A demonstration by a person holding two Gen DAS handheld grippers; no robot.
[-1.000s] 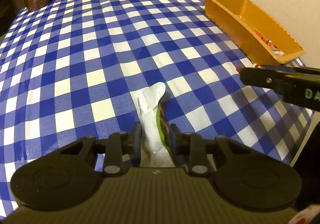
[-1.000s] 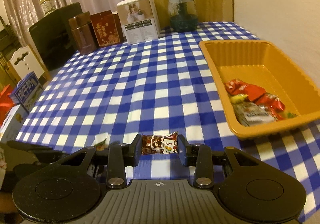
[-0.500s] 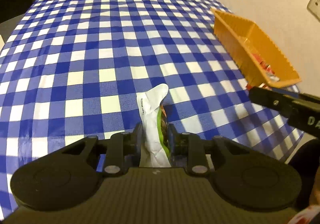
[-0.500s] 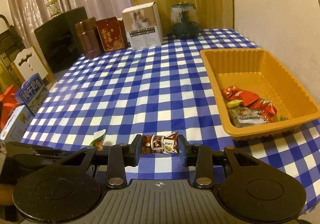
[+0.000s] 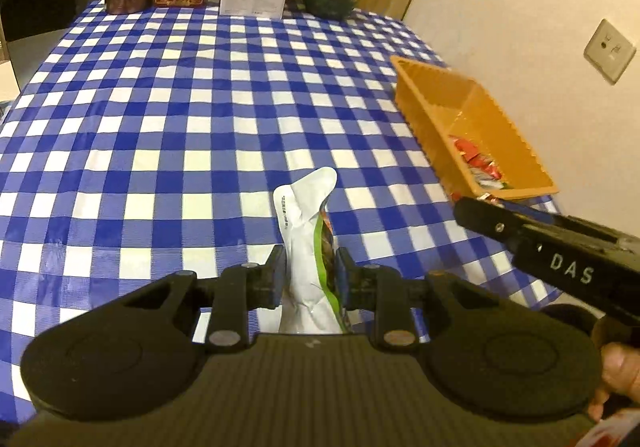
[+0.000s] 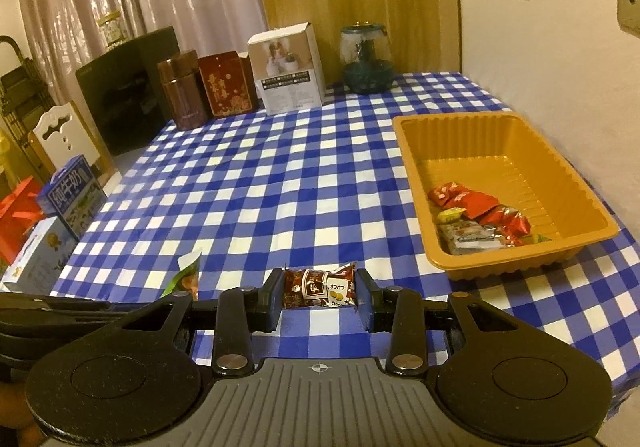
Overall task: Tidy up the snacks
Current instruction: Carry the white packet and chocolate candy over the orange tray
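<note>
My left gripper point(image 5: 309, 273) is shut on a white and green snack packet point(image 5: 308, 231), which stands up between the pads above the blue checked tablecloth point(image 5: 200, 119). In the right wrist view my right gripper point(image 6: 320, 293) is shut on a small brown wrapped snack point(image 6: 318, 287), held crosswise over the table's near edge. The orange tray point(image 6: 520, 267) lies to the right by the wall, with several wrapped snacks point(image 6: 480, 217) at its near end. The tip of the white and green packet point(image 6: 186, 273) shows at lower left. The right gripper's body point(image 5: 560, 259) crosses the left wrist view at the right.
At the table's far end stand a brown canister point(image 6: 182, 93), a red tin point(image 6: 228, 85), a white box point(image 6: 290, 69) and a glass jar point(image 6: 366, 61). Milk cartons point(image 6: 70, 193) and a white chair point(image 6: 60, 133) sit left of the table. A wall runs along the right.
Both grippers have risen from the table with their snacks held. The left view has tilted up, so the tray and far-end boxes now show more fully.
</note>
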